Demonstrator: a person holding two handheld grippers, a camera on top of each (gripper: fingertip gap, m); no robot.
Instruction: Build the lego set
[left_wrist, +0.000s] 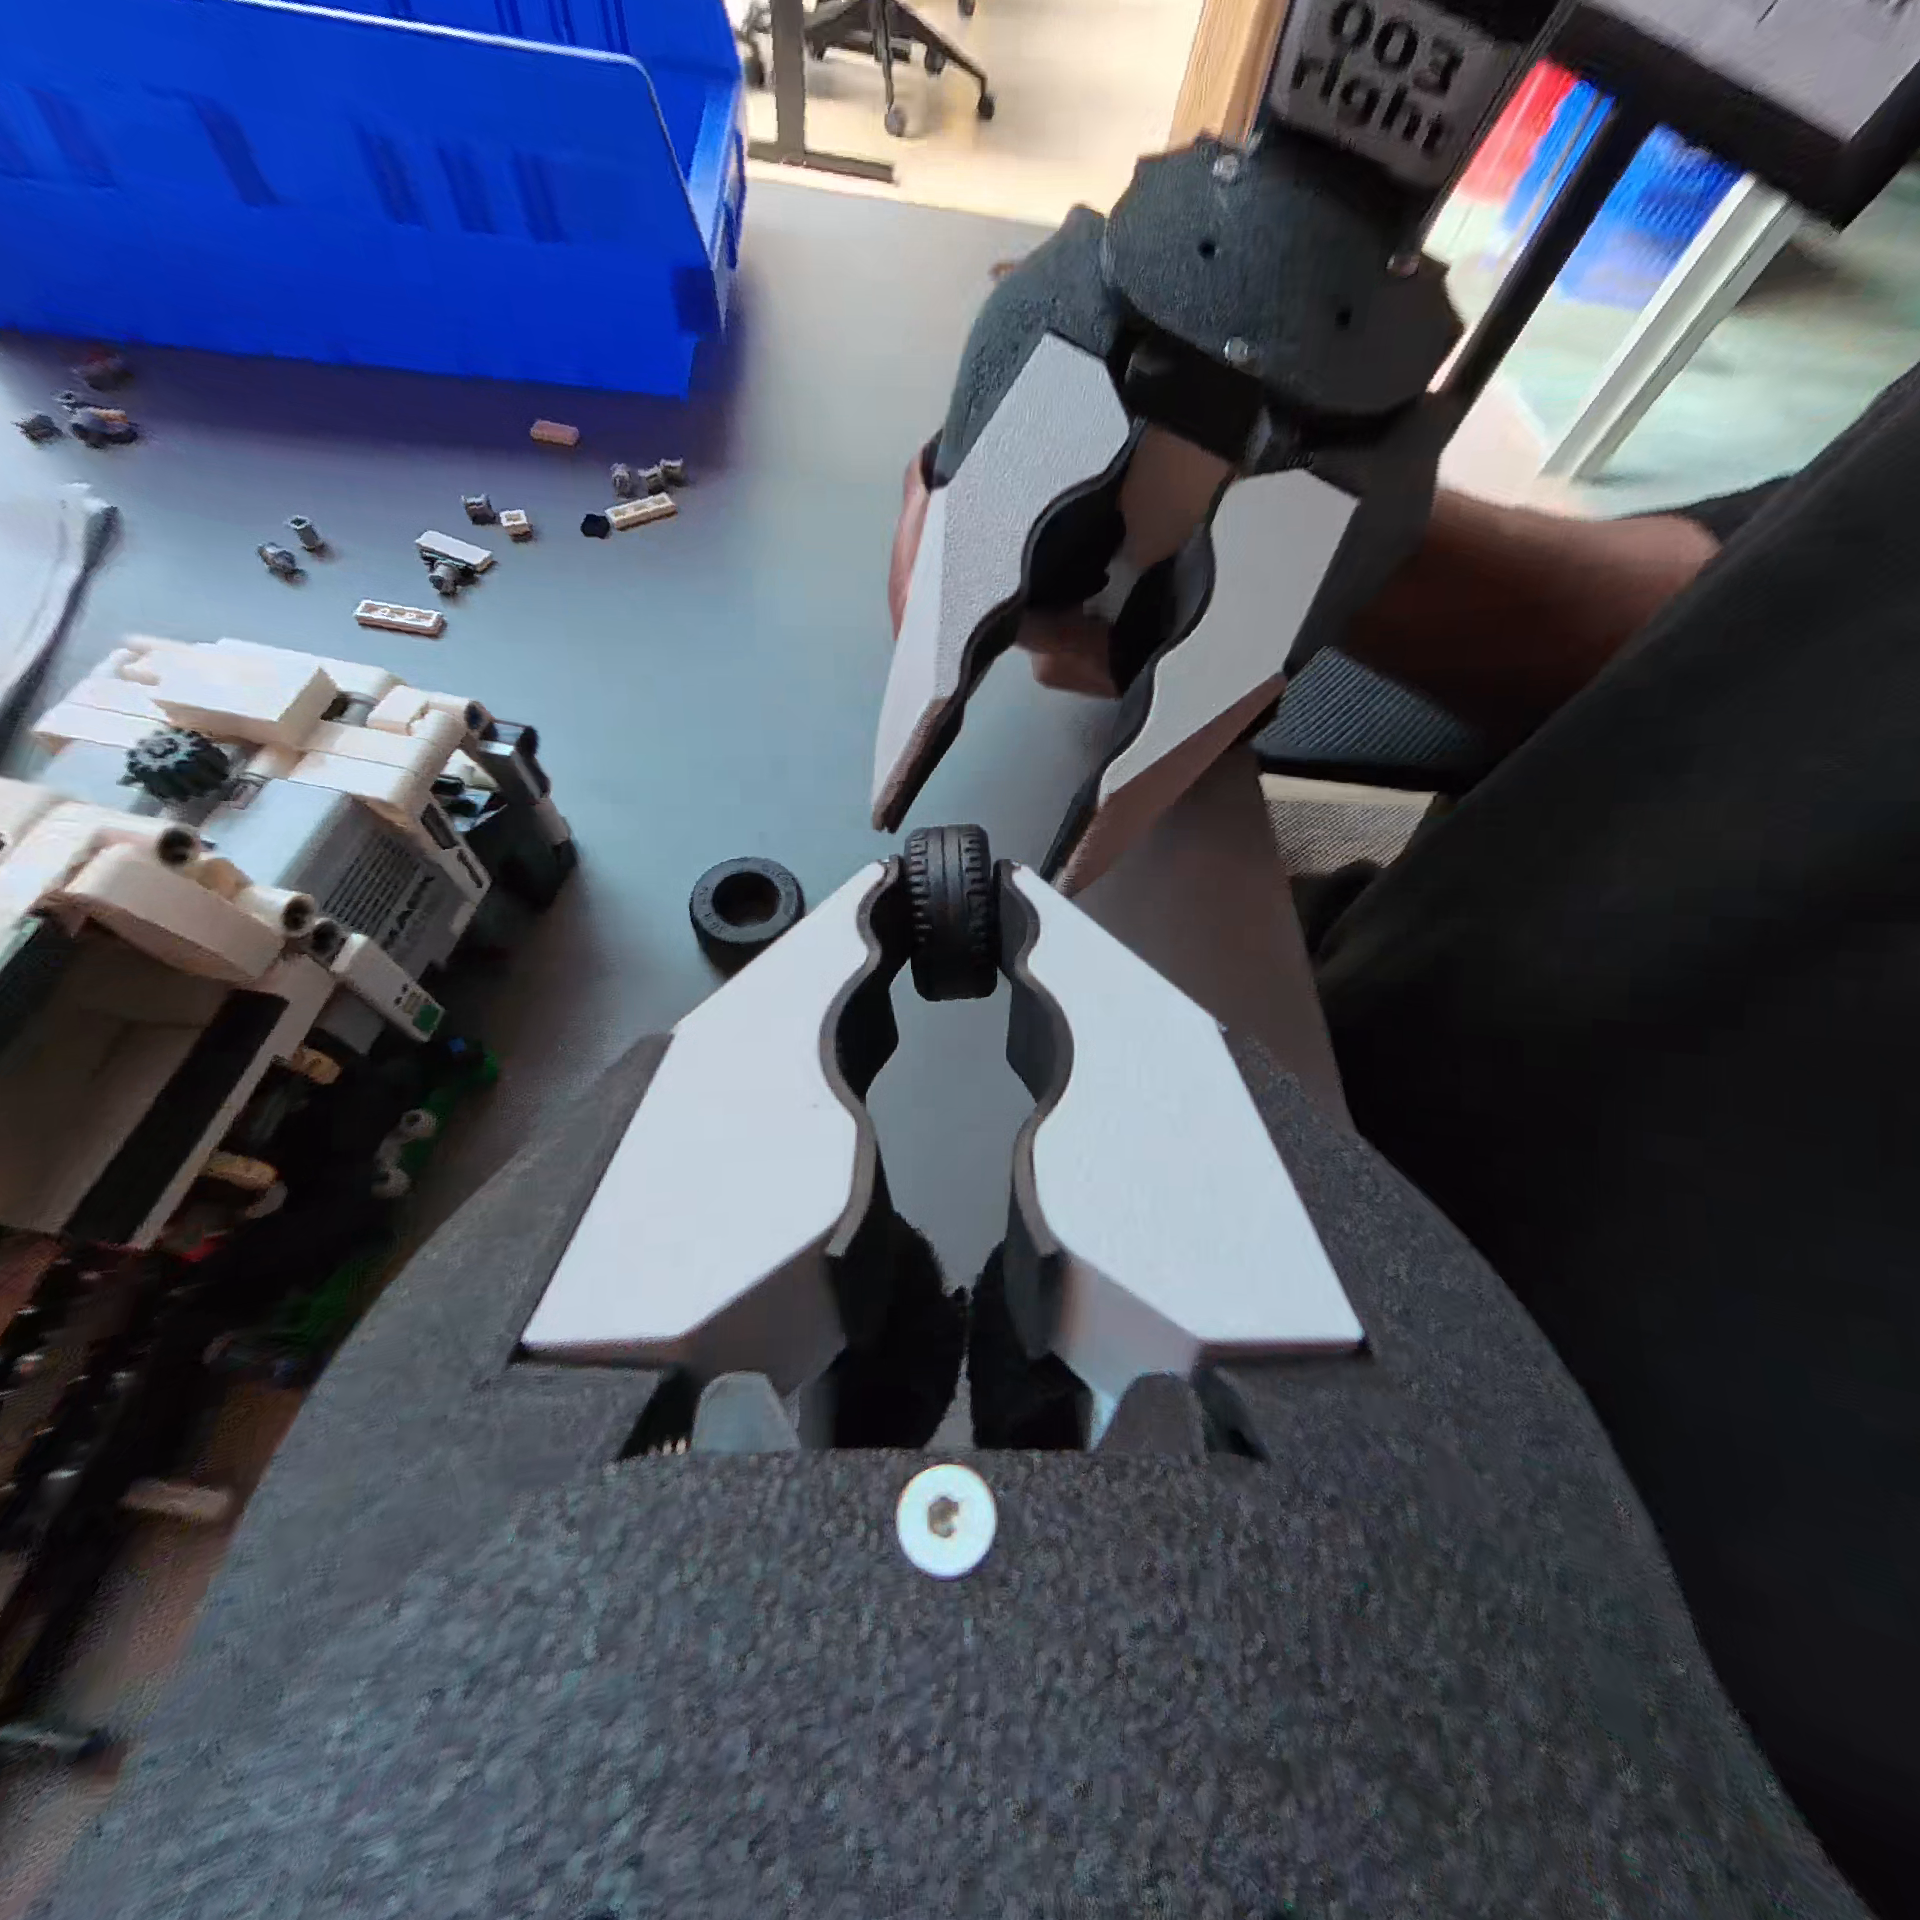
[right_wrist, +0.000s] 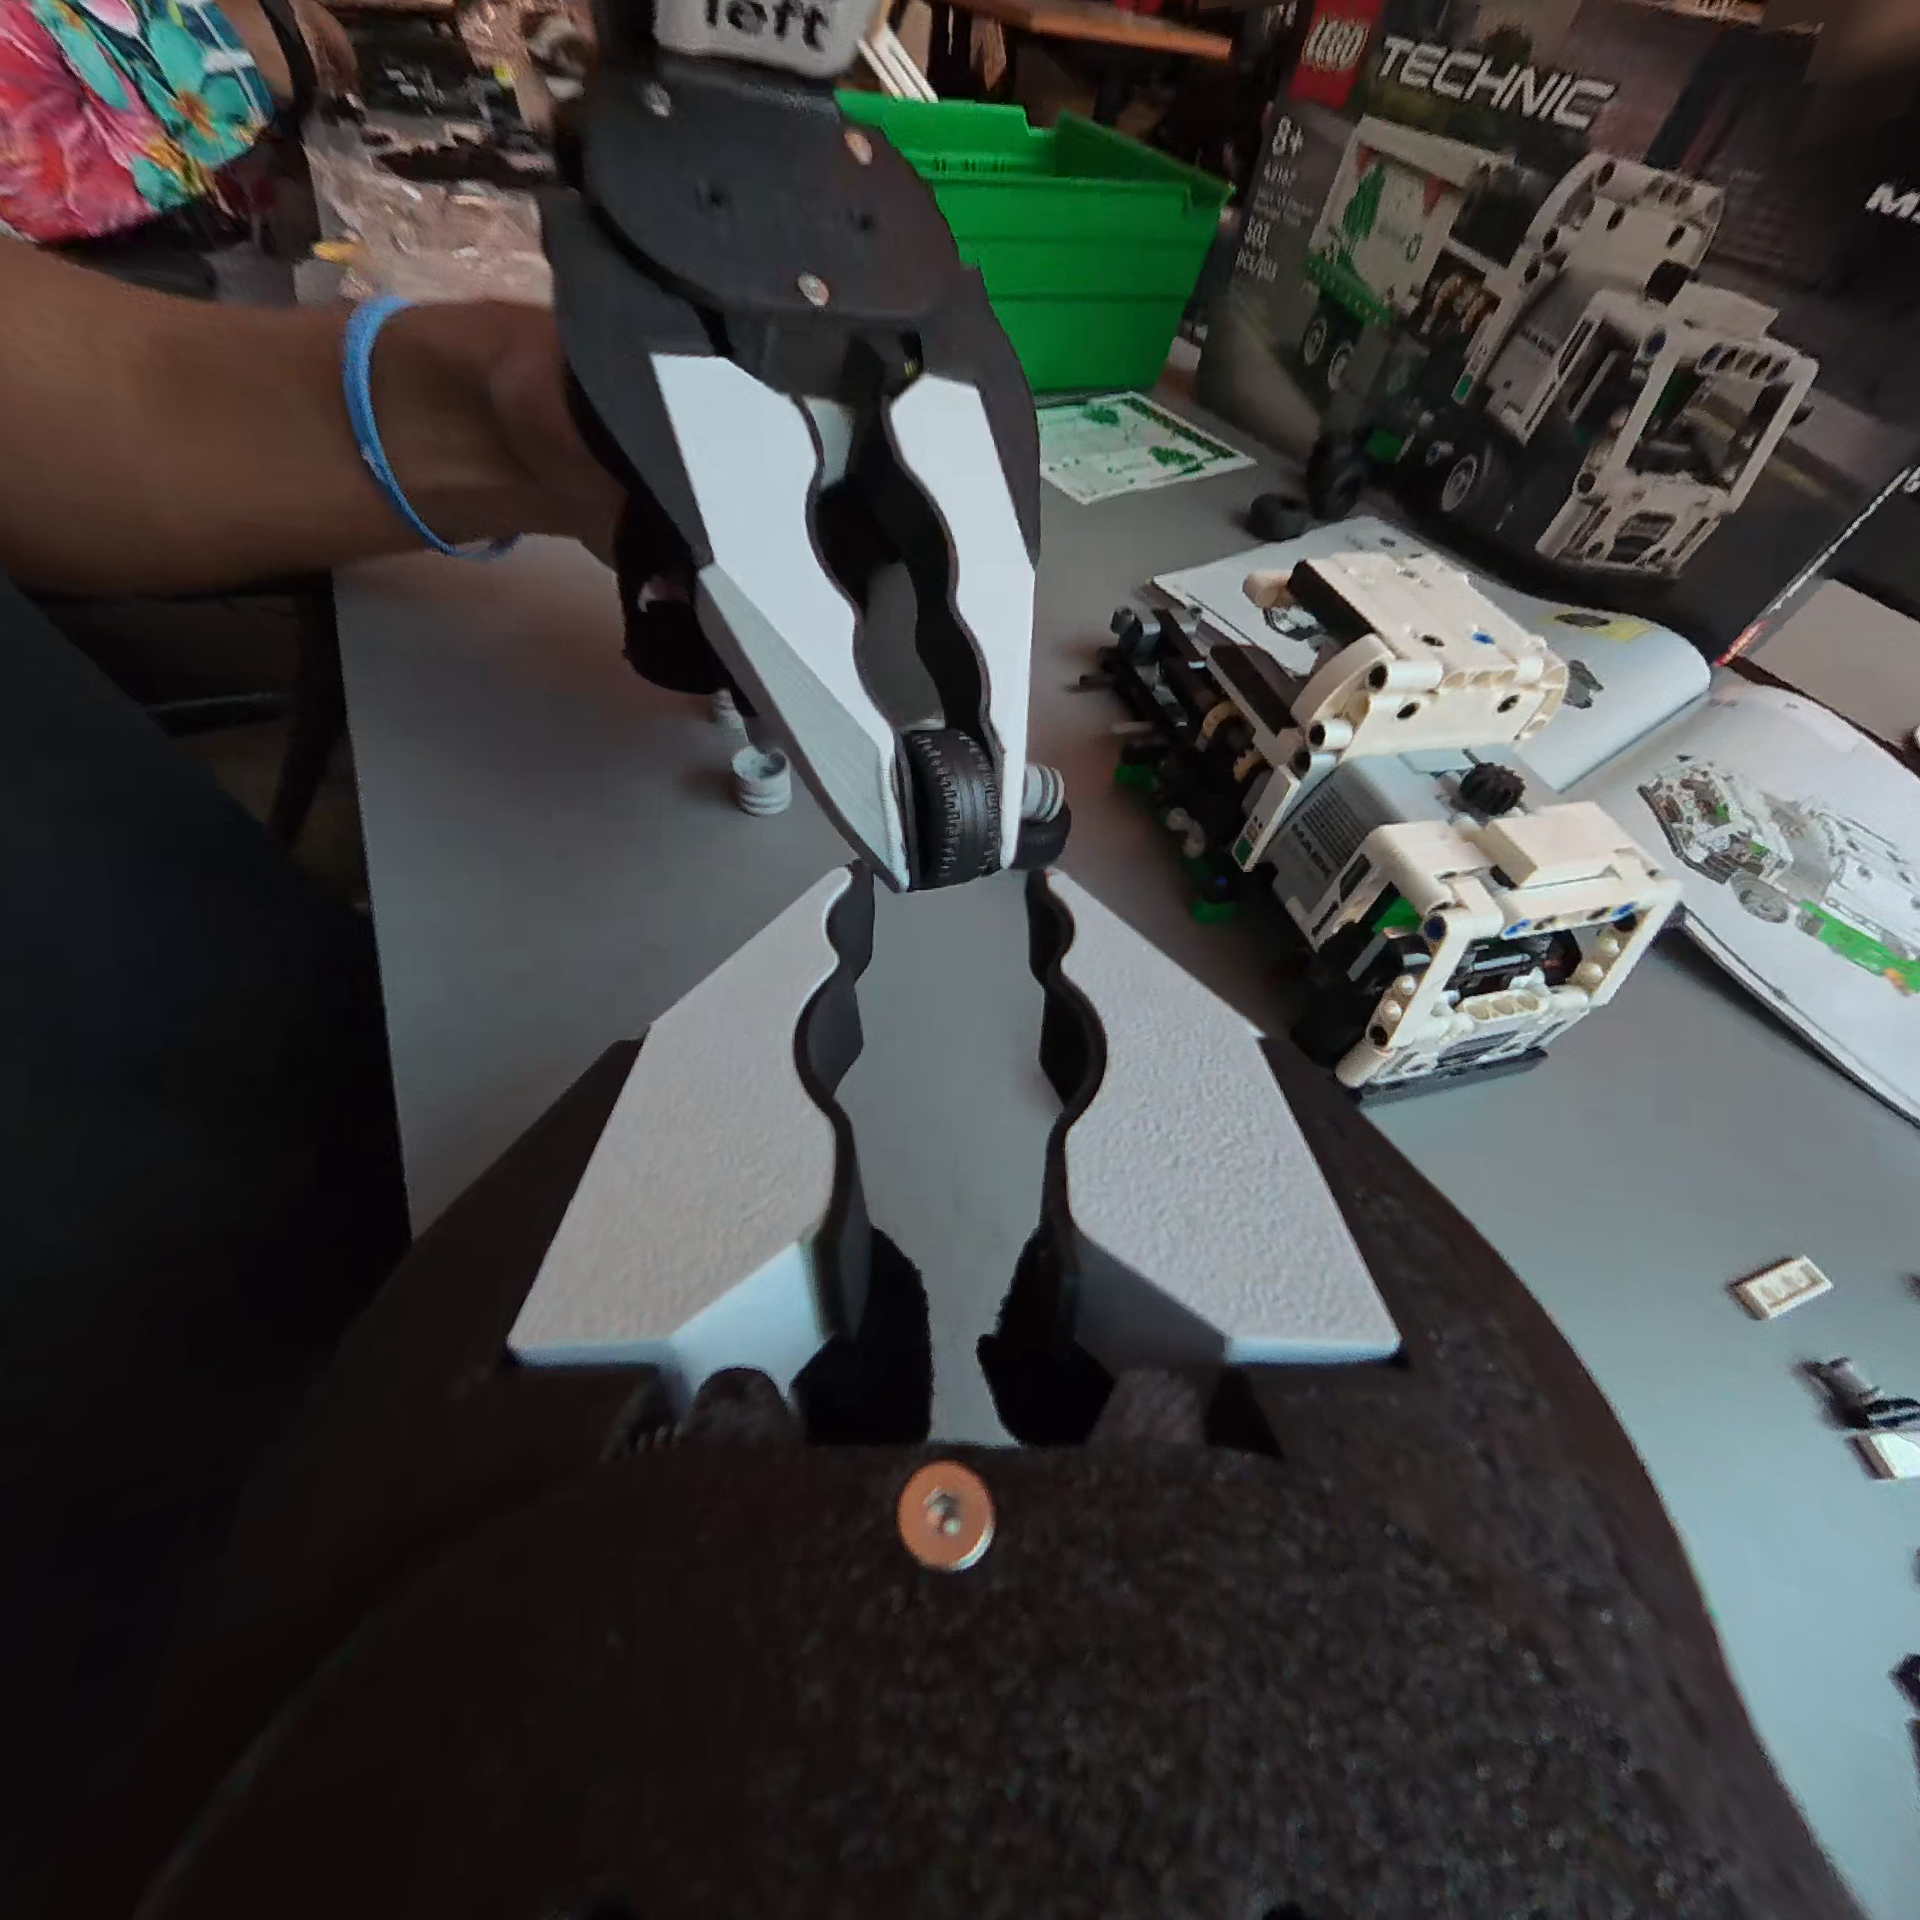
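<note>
The left gripper (left_wrist: 948, 883) has its jaws closed on one small black rubber tyre (left_wrist: 948, 912), pinched at the very tips and held above the grey table (left_wrist: 727, 665). The right gripper (right_wrist: 945, 883) faces it tip to tip; its jaws stand apart with nothing between them, just short of the tyre.

Containers: a blue plastic bin (left_wrist: 364, 177) stands at the far side of the table in the left wrist view, and its contents cannot be seen. A green plastic bin (right_wrist: 1081, 249) stands at the far edge in the right wrist view, its inside likewise hidden. Beside the green bin is the set's printed cardboard box (right_wrist: 1558, 291), upright, bearing a picture of a white truck and printed writing.

One partly built white truck model (right_wrist: 1455, 831) sits on the table beside the grippers, with a black gear on top. A second loose black tyre (left_wrist: 746, 912) lies flat on the table between the model and the left gripper. A third tyre (right_wrist: 1280, 516) lies near the box. Two small grey wheel hubs (right_wrist: 762, 779) show behind the left gripper. An open instruction booklet (right_wrist: 1787, 862) lies under and beside the model, and a green-and-white printed sheet (right_wrist: 1138, 445) lies by the green bin. Small loose pieces (left_wrist: 457, 551), grey, tan and black, are scattered in front of the blue bin, too small to count reliably.
</note>
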